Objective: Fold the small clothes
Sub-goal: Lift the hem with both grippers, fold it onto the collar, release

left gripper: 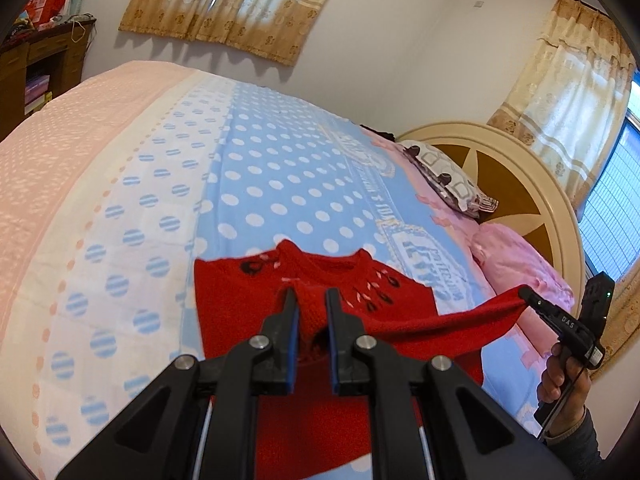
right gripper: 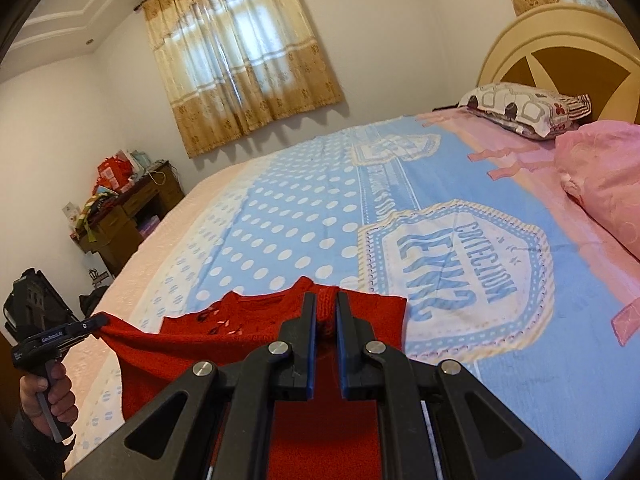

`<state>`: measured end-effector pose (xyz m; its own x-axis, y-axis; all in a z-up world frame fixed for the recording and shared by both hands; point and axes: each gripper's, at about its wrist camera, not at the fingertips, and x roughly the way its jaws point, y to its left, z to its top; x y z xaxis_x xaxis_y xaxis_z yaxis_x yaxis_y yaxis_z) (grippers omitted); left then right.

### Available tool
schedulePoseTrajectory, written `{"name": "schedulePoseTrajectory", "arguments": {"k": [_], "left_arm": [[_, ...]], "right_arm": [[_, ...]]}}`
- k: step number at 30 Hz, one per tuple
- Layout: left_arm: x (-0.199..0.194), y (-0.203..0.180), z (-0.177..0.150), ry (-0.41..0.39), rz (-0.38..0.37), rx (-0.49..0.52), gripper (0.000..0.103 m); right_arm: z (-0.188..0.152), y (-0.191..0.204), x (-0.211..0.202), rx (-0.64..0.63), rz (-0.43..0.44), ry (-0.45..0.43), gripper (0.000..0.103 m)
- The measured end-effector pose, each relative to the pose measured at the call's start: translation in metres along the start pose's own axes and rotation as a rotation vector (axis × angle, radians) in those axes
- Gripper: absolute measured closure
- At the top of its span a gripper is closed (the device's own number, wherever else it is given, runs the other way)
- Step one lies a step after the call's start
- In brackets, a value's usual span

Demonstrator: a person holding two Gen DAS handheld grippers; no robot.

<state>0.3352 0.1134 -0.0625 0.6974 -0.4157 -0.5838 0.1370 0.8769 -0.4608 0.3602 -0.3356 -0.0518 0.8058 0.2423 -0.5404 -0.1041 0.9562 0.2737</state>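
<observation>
Both my tongs are clenched on the red sweater [left gripper: 248, 300]: the left gripper [left gripper: 311, 300] pinches one sleeve end, the right gripper [right gripper: 322, 308] the other. The sleeves are stretched out sideways above the body, which lies flat, so I judge the folding has barely begun. It lies on the dotted blue bedspread [right gripper: 320, 208], pillows [right gripper: 524, 108] by the headboard [right gripper: 520, 40], curtains [right gripper: 236, 72] behind.
</observation>
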Motion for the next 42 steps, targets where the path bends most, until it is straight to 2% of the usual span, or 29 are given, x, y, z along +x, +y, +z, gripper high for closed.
{"name": "schedulePoseTrajectory", "arguments": {"k": [9, 22, 28, 29, 30, 32, 34, 37, 39, 40, 42], "left_arm": [[0.057, 0.03, 0.015, 0.057, 0.051, -0.049, 0.091], [0.12, 0.053, 0.022, 0.126, 0.072, -0.062, 0.091], [0.139, 0.061, 0.02, 0.138, 0.121, -0.065, 0.09], [0.139, 0.062, 0.019, 0.132, 0.127, -0.067, 0.09], [0.137, 0.062, 0.02, 0.122, 0.136, -0.065, 0.086], [0.126, 0.062, 0.02, 0.079, 0.165, -0.054, 0.085], [0.115, 0.065, 0.02, 0.06, 0.176, -0.056, 0.074], [0.092, 0.064, 0.011, 0.025, 0.204, -0.038, 0.07], [0.082, 0.059, 0.001, 0.013, 0.217, 0.003, 0.067], [0.08, 0.055, -0.005, 0.009, 0.244, 0.029, 0.062], [0.079, 0.052, -0.017, 0.008, 0.307, 0.077, 0.059]], "right_arm": [[0.005, -0.007, 0.07, 0.001, -0.038, 0.06, 0.095], [0.012, -0.027, 0.148, -0.001, -0.12, 0.131, 0.095], [0.007, -0.039, 0.193, 0.012, -0.134, 0.244, 0.093], [0.006, -0.04, 0.195, 0.018, -0.141, 0.249, 0.085], [0.006, -0.041, 0.195, 0.025, -0.151, 0.245, 0.066], [0.005, -0.041, 0.187, 0.036, -0.134, 0.217, 0.043], [0.001, -0.032, 0.175, 0.012, -0.096, 0.2, 0.043], [-0.006, -0.008, 0.159, -0.081, -0.088, 0.205, 0.043], [-0.01, 0.007, 0.155, -0.126, -0.052, 0.243, 0.043], [-0.014, 0.017, 0.157, -0.16, -0.043, 0.278, 0.043], [-0.021, 0.037, 0.167, -0.235, -0.041, 0.346, 0.043]]}}
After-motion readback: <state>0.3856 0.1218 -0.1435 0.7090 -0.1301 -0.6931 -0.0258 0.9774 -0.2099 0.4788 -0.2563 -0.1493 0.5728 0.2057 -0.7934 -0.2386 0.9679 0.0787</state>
